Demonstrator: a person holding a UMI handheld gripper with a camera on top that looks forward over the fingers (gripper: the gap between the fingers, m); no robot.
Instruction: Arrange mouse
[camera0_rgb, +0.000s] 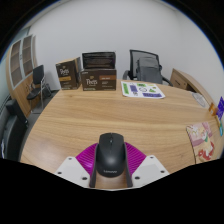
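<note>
A black computer mouse (109, 155) with a scroll wheel sits between my gripper's (110, 163) two fingers, its nose pointing away from me over the wooden table (110, 115). The magenta pads (88, 158) press against both of its sides, so the gripper is shut on it. The mouse's rear end hides the gap between the fingers.
Two brown boxes (85, 75) stand at the table's far edge, with a green-and-white sheet (143, 89) to their right. A colourful packet (204, 137) lies near the right edge. Office chairs (147, 66) stand beyond the table.
</note>
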